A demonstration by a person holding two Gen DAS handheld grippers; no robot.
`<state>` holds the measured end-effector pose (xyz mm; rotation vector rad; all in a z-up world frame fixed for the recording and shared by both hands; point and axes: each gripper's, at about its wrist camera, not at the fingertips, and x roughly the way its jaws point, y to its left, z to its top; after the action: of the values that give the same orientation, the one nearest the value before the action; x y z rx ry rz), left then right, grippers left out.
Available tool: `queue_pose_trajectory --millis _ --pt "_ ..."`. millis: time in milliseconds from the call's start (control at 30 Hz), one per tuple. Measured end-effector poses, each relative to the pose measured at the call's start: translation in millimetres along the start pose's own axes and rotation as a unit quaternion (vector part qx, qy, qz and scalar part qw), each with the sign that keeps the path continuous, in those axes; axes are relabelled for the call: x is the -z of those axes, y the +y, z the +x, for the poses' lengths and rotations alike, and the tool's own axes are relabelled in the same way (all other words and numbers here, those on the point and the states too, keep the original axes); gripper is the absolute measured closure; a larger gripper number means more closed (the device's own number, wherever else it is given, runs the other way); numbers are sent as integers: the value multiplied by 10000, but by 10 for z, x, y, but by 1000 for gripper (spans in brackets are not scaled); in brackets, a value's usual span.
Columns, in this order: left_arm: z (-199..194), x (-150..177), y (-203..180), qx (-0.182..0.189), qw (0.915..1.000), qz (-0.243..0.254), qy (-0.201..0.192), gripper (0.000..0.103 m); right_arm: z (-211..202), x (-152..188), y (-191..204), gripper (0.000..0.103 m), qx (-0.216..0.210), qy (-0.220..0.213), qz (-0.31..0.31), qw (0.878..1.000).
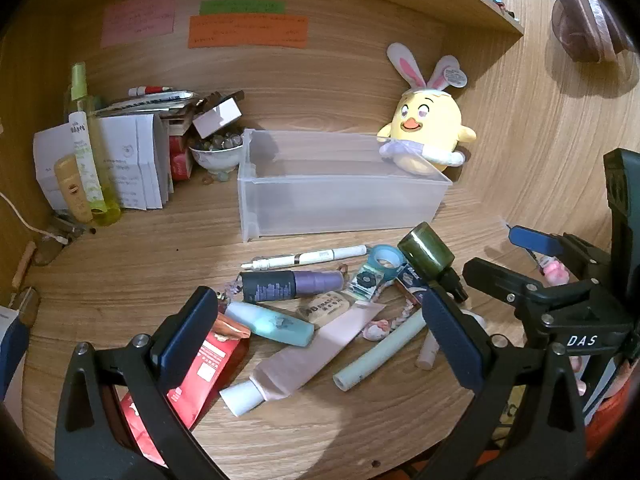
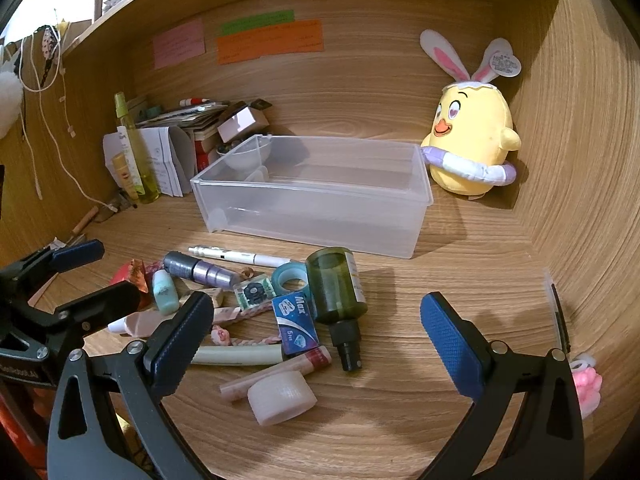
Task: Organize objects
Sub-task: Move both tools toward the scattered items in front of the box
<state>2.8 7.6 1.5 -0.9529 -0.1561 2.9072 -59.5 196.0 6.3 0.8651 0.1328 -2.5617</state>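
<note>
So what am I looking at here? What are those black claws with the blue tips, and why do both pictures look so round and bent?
No robot here: a person holds a two-finger gripper in each hand, and each carries a wide-angle fisheye camera looking forward along its fingers, hence the bending. One picture is from the left gripper, the other from the right gripper; each also glimpses the other at its edge. Both are open and hold nothing.

On the wooden desk lies a heap to be tidied: a green spray bottle, a white pen, a pink tube, a purple bottle, a teal tape roll and a blue box marked Max. Behind stands an empty clear plastic bin, probably their destination, beside a yellow chick plush.
</note>
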Motion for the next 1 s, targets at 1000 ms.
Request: queue_pose_trajectory --millis 1000 --pt "-19 12 8 53 10000 2 31 0 49 -19 -17 0 -206 102 95 9997"
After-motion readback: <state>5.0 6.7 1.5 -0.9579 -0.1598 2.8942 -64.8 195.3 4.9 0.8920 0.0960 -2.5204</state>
